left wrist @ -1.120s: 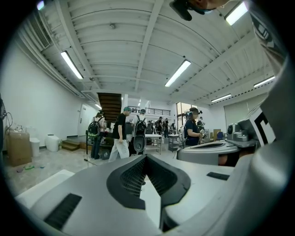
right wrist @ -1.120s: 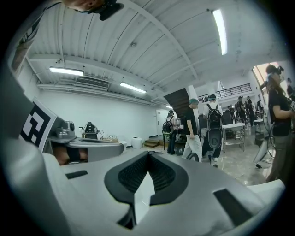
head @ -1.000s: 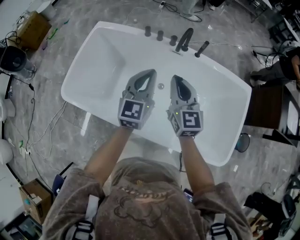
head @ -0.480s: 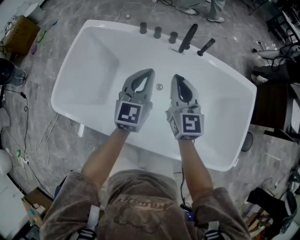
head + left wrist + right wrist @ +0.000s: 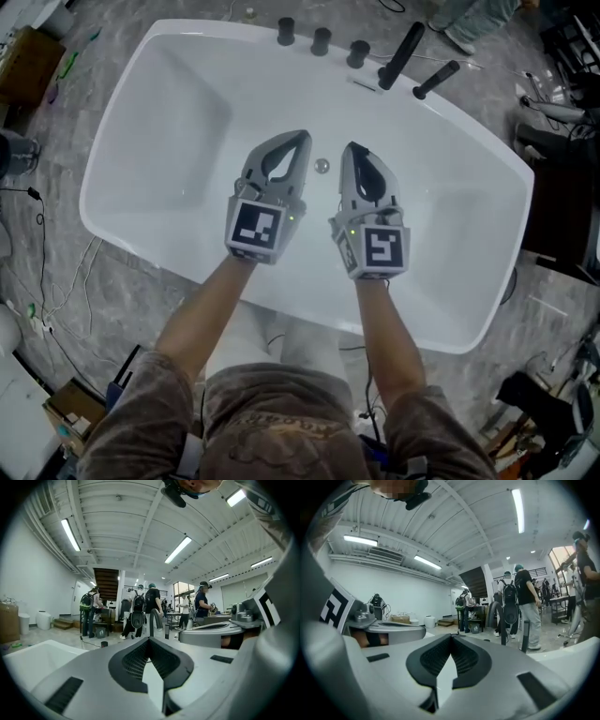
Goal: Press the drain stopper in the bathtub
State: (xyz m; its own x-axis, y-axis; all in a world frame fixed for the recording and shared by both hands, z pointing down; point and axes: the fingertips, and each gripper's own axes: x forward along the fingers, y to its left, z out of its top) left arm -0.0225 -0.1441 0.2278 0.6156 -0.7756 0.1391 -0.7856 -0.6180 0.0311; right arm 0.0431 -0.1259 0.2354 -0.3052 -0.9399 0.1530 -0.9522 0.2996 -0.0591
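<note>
Left gripper (image 5: 302, 137) and right gripper (image 5: 350, 146) hover level over bathtub (image 5: 122, 141). Fingers (image 5: 133, 660) on both pressed together, nothing between, probably to give a blunt pressing tip. Drain stopper (image 5: 322, 166) on tub floor between tips, untouched

A lab hall: strip lights (image 5: 70, 534), backpacked people (image 5: 152, 604) (cardboard boxes (image 5: 26, 58) too), freestanding bathtub (image 5: 178, 103).
</note>
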